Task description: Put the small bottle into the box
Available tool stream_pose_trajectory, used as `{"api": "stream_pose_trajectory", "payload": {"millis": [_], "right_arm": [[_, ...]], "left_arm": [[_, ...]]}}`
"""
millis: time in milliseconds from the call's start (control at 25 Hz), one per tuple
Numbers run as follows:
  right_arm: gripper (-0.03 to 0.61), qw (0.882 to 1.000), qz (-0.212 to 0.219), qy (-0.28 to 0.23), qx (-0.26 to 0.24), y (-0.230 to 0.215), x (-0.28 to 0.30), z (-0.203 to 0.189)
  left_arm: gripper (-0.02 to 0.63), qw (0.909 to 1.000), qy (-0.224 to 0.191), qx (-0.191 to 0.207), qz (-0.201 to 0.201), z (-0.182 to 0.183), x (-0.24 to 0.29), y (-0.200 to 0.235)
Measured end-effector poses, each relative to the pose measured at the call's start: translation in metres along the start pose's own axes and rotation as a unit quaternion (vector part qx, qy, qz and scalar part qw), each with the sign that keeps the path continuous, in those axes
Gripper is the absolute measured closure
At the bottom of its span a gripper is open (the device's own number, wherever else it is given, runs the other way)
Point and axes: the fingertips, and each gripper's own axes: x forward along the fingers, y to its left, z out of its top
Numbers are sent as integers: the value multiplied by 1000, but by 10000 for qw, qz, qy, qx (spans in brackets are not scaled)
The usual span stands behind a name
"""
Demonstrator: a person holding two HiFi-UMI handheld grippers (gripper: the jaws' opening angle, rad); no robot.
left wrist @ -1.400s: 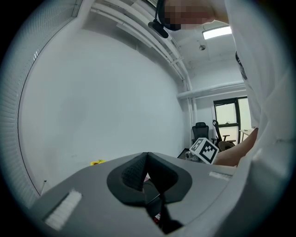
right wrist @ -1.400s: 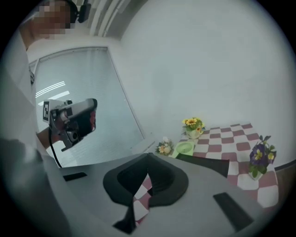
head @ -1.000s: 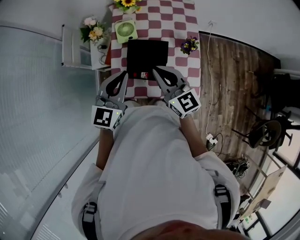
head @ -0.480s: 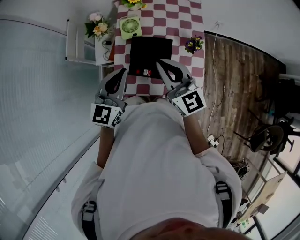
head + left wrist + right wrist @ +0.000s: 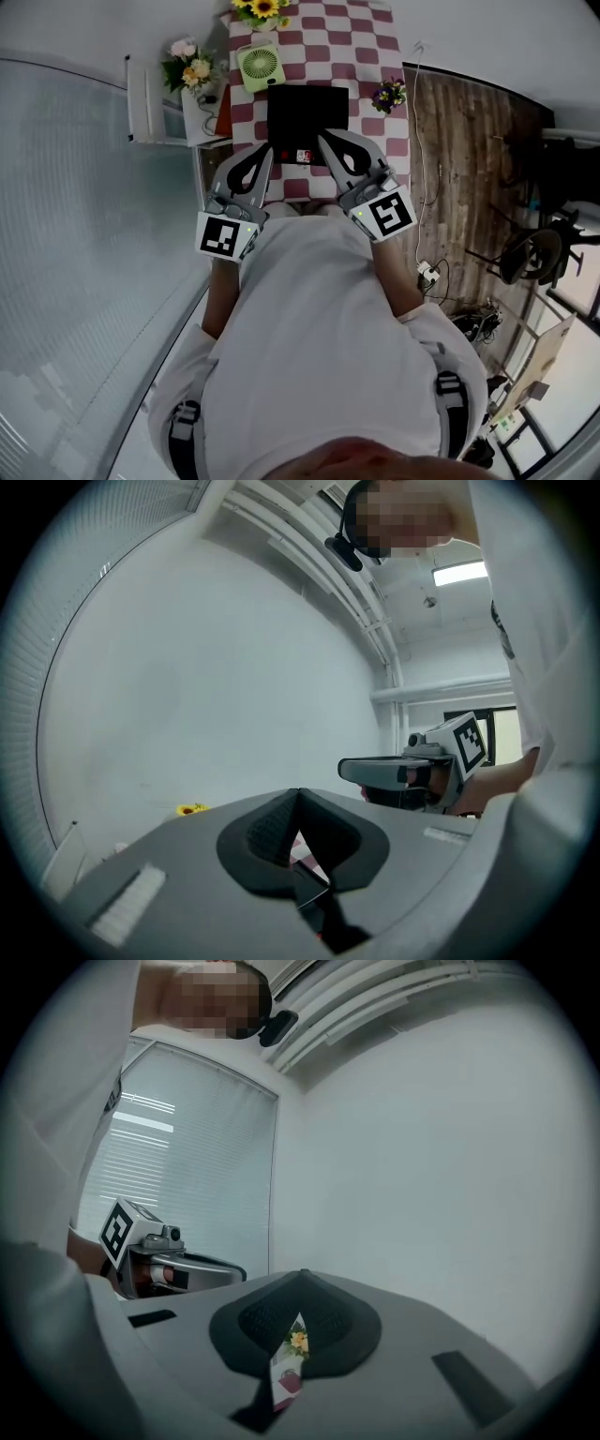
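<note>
A black box [image 5: 307, 117] lies on the red-and-white checked table [image 5: 361, 37]. At its near edge sits a small red and white thing [image 5: 302, 156], too small to tell whether it is the small bottle. My left gripper [image 5: 265, 152] points at the box's near left corner and my right gripper [image 5: 323, 141] at its near right side. Both are tilted upward and shut with nothing held. In the left gripper view the jaws [image 5: 298, 794] meet at the tip, and they do too in the right gripper view [image 5: 302, 1274].
A green fan [image 5: 258, 64] and sunflowers [image 5: 261, 7] stand behind the box, and a small purple flower pot [image 5: 389, 94] stands at its right. A white side shelf [image 5: 150, 94] with a bouquet stands at the left. A cable and plug strip [image 5: 427, 275] lie on the wooden floor.
The head view has swayed a little. Both grippers stay shut at the box's near edge and have hardly moved relative to it.
</note>
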Motion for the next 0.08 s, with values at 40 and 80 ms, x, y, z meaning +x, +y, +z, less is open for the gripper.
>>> {"api": "stream_pose_trajectory", "payload": {"millis": [40, 80], "right_arm": [[578, 10000, -9, 26, -7, 3, 6, -1], [578, 10000, -14, 56, -22, 7, 12, -3]], "left_arm": [[614, 10000, -14, -2, -24, 0, -2, 6], [614, 10000, -28, -5, -47, 0, -4, 11]]}}
